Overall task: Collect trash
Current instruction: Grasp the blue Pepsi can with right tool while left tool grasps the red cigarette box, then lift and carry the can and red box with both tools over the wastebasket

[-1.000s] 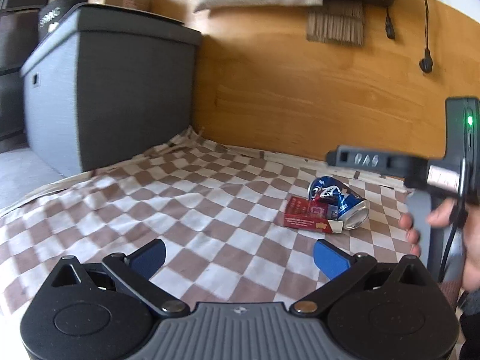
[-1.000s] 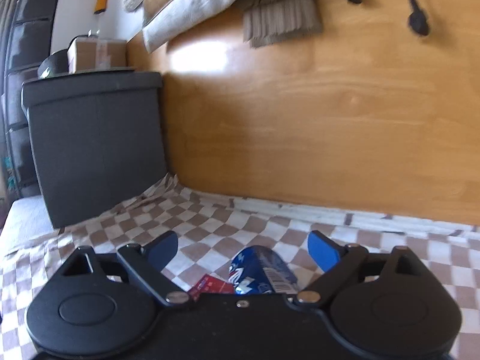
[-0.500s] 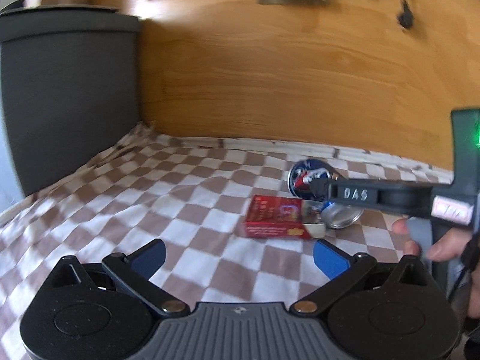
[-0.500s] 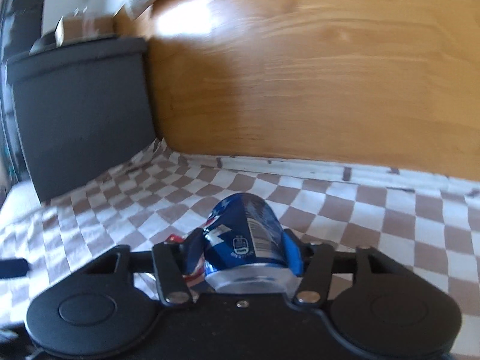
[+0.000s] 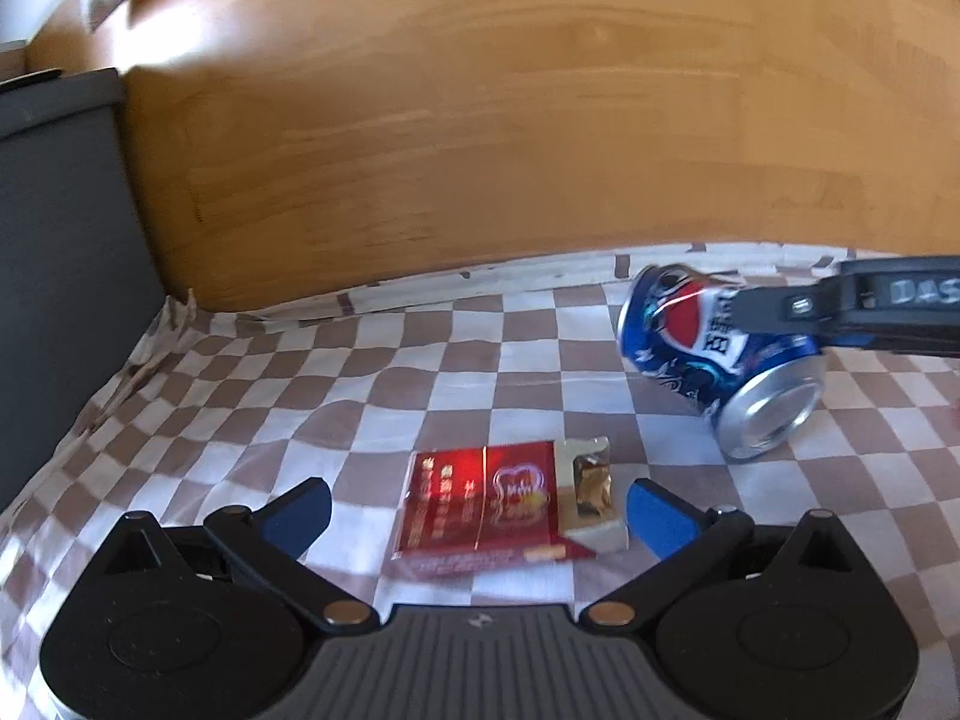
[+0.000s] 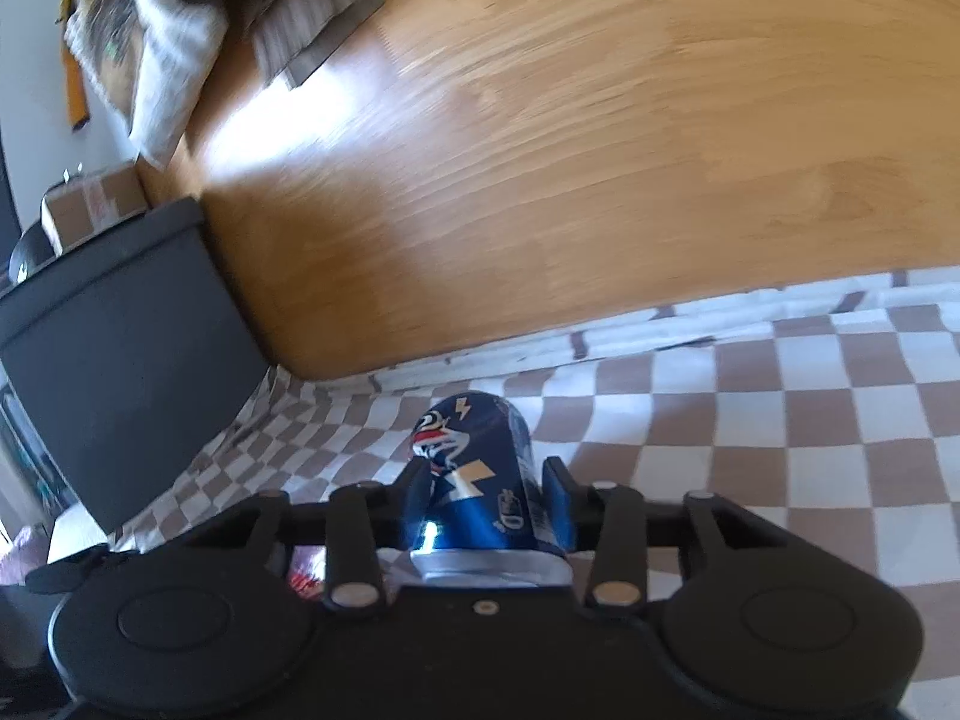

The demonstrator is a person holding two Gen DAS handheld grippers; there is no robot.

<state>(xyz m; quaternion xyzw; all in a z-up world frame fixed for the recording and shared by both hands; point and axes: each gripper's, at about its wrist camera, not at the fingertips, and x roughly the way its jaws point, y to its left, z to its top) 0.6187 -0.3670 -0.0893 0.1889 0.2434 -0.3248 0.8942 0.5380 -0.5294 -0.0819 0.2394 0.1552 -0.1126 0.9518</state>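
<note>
The right gripper [image 6: 483, 489] has just been closing and now clamps the blue can [image 6: 474, 474]; beside the can, the left gripper [image 5: 477, 507] stands open around the red packet [image 5: 480, 504].

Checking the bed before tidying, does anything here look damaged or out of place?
Yes. A dented blue soda can lies on its side on the checkered cloth, and a red packet lies torn open beside it.
</note>
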